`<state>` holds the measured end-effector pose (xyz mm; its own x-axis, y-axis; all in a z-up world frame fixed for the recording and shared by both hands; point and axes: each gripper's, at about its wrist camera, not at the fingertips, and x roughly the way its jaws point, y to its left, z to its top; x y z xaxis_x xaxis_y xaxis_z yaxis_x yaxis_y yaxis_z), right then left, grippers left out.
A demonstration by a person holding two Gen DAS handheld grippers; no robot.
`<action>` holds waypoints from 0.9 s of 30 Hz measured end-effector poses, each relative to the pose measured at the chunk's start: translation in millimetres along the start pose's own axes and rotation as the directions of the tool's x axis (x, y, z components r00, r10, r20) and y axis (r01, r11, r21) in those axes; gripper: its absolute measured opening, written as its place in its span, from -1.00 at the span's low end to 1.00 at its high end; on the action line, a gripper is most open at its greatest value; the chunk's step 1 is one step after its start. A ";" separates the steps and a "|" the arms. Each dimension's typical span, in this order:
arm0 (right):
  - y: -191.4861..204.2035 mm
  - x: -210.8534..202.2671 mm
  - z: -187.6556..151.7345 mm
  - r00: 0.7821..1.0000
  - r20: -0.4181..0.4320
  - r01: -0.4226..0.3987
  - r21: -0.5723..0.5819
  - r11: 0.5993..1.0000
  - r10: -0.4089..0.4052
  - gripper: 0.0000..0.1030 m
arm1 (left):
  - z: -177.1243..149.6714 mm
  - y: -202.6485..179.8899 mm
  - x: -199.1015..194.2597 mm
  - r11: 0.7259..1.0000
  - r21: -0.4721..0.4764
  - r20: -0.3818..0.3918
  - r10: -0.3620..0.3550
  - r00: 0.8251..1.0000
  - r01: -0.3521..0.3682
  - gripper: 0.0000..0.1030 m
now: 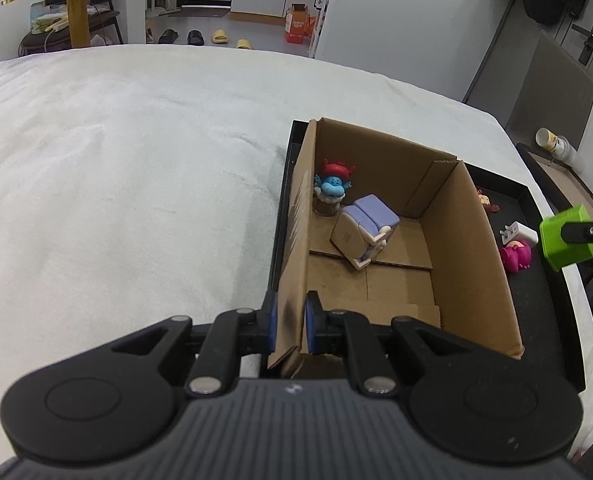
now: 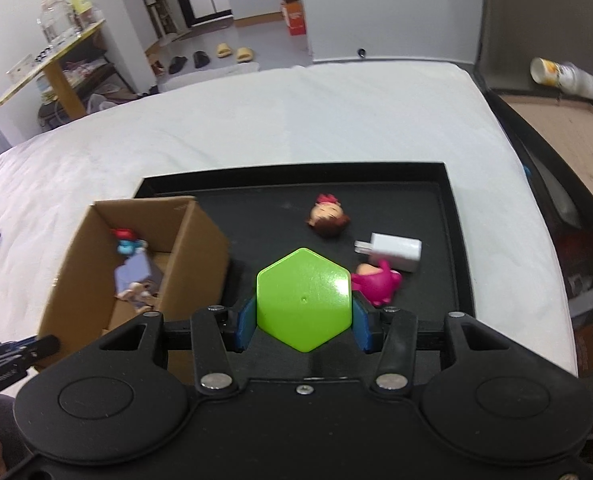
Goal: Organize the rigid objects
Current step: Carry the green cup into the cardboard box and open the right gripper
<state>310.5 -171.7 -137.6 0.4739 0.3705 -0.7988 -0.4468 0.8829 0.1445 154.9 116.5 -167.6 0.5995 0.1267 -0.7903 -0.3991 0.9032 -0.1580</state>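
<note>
My left gripper (image 1: 289, 326) is shut on the near left wall of the open cardboard box (image 1: 472, 240), which stands in a black tray (image 1: 536, 300). Inside the box are a blue figure with a red hat (image 1: 332, 184) and a purple-and-cream toy (image 1: 366, 232). My right gripper (image 2: 302, 322) is shut on a green hexagonal block (image 2: 304, 298) and holds it above the tray (image 2: 448, 216), right of the box (image 2: 200, 256). The block also shows in the left wrist view (image 1: 564, 240). On the tray lie a doll head (image 2: 328, 218), a white charger (image 2: 394, 250) and a pink figure (image 2: 376, 284).
The tray rests on a white bed (image 1: 116, 180). A dark side table with a paper cup (image 2: 560, 74) stands right of the bed. The floor beyond holds slippers (image 2: 232, 52) and an orange box (image 2: 294, 18). A yellow shelf (image 2: 48, 68) is at the far left.
</note>
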 end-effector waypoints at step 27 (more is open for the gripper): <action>95.1 2.5 31.7 0.997 0.011 -0.073 -0.131 0.989 0.075 -0.09 | -2.3 11.8 1.1 0.998 -0.017 0.006 -0.068 0.998 0.068 -0.80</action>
<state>293.3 -77.7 -107.3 0.4476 0.4390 -0.7791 -0.5754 0.8083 0.1248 149.3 126.4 -171.7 0.6294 0.0680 -0.7741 -0.3696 0.9024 -0.2213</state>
